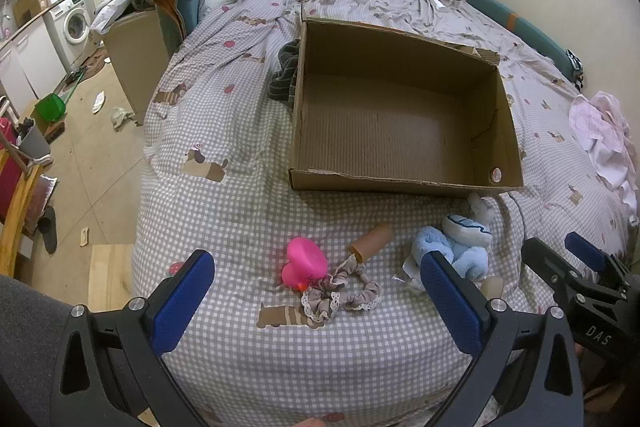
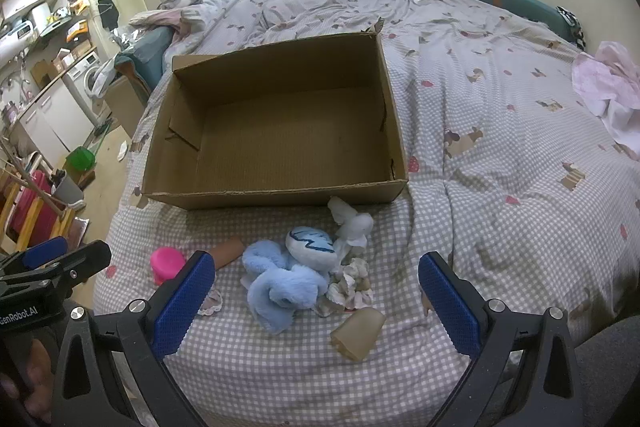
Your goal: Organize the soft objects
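Observation:
An empty cardboard box (image 1: 400, 115) (image 2: 276, 131) stands open on the checked bed cover. In front of it lie a pink rubber duck (image 1: 304, 265) (image 2: 166, 263), a beige lace scrunchie (image 1: 340, 293), a brown tube (image 1: 372, 243) (image 2: 228, 253), a light blue plush toy (image 1: 460, 247) (image 2: 280, 287), a white plush (image 2: 354, 223), a second scrunchie (image 2: 348, 287) and a translucent beige cup (image 2: 358, 333). My left gripper (image 1: 316, 303) is open and empty, just short of the duck and scrunchie. My right gripper (image 2: 312, 303) is open and empty, its jaws either side of the blue plush.
The bed cover (image 2: 500, 155) stretches far to the right, with pink-white clothes (image 2: 608, 87) at its right edge. A striped dark cloth (image 1: 286, 75) lies left of the box. The bed's left edge drops to a cluttered floor (image 1: 80, 155) with a washing machine (image 1: 72, 19).

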Available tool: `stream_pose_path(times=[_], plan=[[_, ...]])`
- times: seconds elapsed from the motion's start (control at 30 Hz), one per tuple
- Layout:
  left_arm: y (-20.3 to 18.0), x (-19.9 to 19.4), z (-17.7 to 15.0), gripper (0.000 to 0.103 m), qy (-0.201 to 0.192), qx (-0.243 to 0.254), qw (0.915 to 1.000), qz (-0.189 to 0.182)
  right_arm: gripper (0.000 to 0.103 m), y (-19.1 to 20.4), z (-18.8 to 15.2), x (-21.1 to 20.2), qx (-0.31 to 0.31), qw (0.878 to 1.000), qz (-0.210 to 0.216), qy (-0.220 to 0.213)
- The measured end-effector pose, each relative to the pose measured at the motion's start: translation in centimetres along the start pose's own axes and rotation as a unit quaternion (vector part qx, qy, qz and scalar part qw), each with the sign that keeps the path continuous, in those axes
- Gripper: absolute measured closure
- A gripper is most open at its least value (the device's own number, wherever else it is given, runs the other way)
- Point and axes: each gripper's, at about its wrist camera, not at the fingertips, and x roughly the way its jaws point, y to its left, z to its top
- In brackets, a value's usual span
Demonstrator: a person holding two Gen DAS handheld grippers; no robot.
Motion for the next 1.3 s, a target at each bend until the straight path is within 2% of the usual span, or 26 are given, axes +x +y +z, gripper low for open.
stream_pose_path(times=[1.13,1.3], plan=[[0.1,0.9,-0.1,0.0,0.025,0.002,0.9996,0.01,0.0,-0.3,0.1,0.1,0.013,1.0,-0.002,0.009],[1.5,1.6,0.9,0.0,0.047,-0.025,0.9985,0.009,0.0,-0.8,0.3,0.1,0.031,0.999,0.005,0.011]])
